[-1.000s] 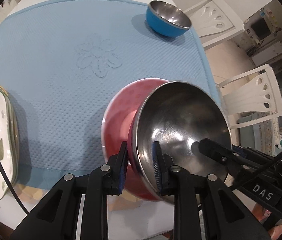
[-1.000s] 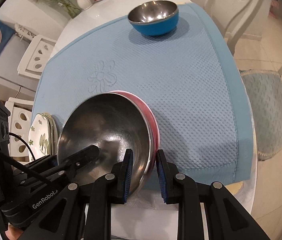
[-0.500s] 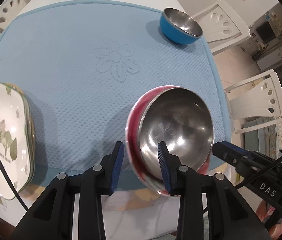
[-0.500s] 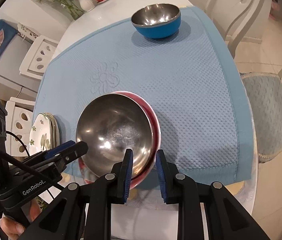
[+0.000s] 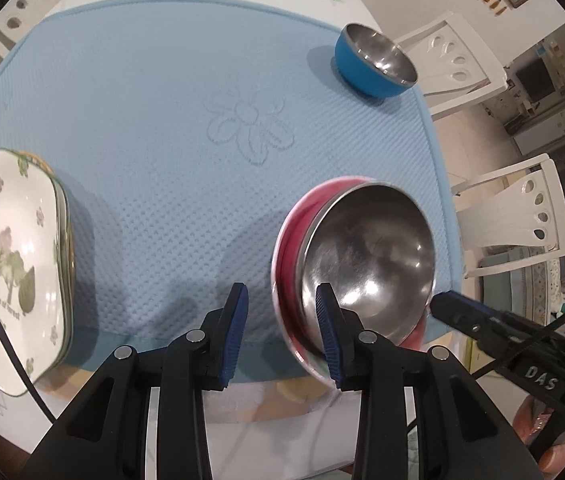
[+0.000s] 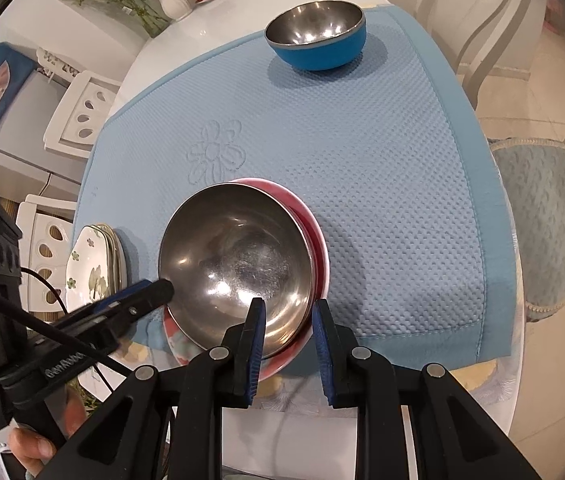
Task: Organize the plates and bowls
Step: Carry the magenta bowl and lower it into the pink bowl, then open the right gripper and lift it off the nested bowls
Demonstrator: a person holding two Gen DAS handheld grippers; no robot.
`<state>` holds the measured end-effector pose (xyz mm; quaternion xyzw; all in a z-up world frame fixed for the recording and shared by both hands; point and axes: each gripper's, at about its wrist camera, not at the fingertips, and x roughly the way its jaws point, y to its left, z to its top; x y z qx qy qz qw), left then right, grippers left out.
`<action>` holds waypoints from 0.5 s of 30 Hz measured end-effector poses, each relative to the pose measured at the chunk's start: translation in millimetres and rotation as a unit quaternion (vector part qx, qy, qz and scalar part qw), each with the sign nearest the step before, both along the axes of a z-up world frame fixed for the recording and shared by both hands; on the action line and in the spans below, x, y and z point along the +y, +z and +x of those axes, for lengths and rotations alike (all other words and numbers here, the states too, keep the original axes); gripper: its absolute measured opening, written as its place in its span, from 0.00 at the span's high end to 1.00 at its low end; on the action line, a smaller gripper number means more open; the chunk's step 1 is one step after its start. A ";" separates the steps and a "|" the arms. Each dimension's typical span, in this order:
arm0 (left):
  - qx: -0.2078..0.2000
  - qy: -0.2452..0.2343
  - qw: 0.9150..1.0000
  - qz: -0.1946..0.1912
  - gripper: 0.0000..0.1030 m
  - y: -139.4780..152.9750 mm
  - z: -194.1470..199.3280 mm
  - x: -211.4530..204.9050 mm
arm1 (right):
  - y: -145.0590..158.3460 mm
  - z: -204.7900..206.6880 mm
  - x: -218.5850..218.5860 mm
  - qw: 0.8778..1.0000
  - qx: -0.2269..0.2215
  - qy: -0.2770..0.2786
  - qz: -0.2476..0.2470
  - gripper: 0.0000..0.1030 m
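Right claw astride bowl rim

The steel bowl is shiny metal inside. The blue mat is bumpy cloth. The flowered plates look smooth and glossy, and the table shines white.

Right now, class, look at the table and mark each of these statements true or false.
1. A steel-lined inner bowl sits nested in the pink bowl. True.
2. The blue bowl is stacked on the plates. False: it stands alone at the far corner of the mat.
3. The right tool grips the blue bowl. False: it clamps the rim of the pink bowl and the inner bowl together.
4. The flowered plates lie in one stack. True.
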<state>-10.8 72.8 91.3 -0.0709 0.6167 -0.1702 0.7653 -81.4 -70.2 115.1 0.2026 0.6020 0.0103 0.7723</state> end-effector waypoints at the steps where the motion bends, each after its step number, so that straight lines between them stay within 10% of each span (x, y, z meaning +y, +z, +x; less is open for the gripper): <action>1: -0.003 0.001 1.000 0.000 0.69 2.9 2.0 0.3 | 0.3 1.3 -1.9 1.000 0.000 -0.001 0.002 0.78; 15: -0.057 -0.018 0.998 -0.004 0.69 49.0 65.2 -16.1 | 18.7 37.1 -31.4 0.999 -0.036 -0.012 -0.023 0.78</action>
